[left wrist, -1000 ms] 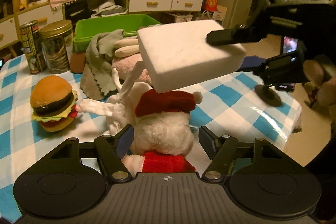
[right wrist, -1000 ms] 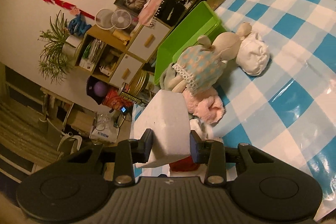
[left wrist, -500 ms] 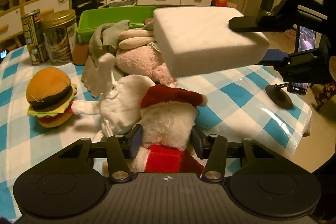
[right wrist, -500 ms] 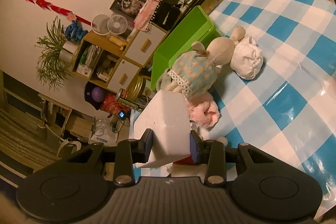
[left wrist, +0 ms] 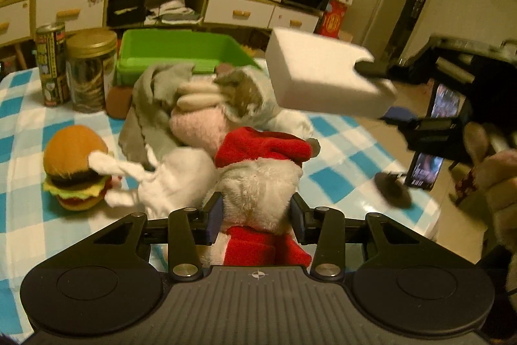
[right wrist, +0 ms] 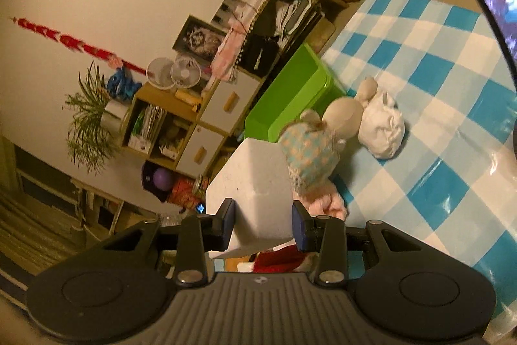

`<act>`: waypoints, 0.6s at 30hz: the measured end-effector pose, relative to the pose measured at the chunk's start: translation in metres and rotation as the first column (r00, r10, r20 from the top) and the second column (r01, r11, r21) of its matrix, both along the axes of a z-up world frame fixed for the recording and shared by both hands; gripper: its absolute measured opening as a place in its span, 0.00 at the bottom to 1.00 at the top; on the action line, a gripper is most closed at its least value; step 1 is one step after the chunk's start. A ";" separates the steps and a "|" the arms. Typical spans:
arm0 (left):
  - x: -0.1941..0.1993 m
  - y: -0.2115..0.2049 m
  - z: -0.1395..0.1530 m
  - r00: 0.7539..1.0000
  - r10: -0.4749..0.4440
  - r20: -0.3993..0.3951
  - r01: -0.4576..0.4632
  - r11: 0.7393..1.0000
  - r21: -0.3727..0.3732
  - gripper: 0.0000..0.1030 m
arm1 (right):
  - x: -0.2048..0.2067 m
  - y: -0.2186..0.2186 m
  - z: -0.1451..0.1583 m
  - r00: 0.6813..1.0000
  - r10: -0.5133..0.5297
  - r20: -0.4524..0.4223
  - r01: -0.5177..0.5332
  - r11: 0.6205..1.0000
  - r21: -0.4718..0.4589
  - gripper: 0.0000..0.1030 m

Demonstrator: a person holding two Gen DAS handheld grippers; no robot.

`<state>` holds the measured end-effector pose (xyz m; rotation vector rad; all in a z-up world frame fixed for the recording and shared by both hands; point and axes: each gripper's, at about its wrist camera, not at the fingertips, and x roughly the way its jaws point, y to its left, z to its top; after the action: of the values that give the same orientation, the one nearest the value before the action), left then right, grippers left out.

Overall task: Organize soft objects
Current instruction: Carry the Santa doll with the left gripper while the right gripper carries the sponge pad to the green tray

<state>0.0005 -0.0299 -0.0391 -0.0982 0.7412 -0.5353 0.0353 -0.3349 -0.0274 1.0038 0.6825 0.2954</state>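
Left wrist view: the left gripper [left wrist: 257, 217], jaws closing, squeezes the Santa plush [left wrist: 261, 180]; a burger plush [left wrist: 76, 167] lies left of it, the green bin [left wrist: 181, 49] behind.

Right wrist view: the right gripper [right wrist: 262, 225] clamps a white foam block [right wrist: 255, 183], hiding the jars before the bin [right wrist: 290, 99].

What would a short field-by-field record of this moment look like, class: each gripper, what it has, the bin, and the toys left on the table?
left gripper: jaws closing, pads pressing on the santa toy
right gripper: shut on the white foam block, held above the table
green bin: at the far side of the checked tablecloth; no toy visible inside
loose toys: burger toy, white rabbit, pink plush
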 end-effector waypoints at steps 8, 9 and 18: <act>0.015 0.013 0.041 0.996 0.066 0.061 -0.063 0.997 -0.042 0.42 | 0.009 -0.004 0.021 0.993 -0.111 0.029 0.113 0.991 -0.075 0.01; 0.019 0.014 0.046 0.995 0.076 0.067 -0.074 0.996 -0.043 0.42 | 0.011 -0.003 0.024 0.991 -0.128 0.024 0.130 0.988 -0.086 0.01; 0.085 0.017 0.079 0.981 0.172 0.084 -0.171 0.985 -0.027 0.42 | 0.060 0.007 0.055 0.986 -0.166 -0.024 0.159 0.971 -0.178 0.01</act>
<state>0.0856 -0.0125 0.0395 -0.1550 0.6362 -0.3800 0.0957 -0.3281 0.0272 0.8926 0.6454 0.0707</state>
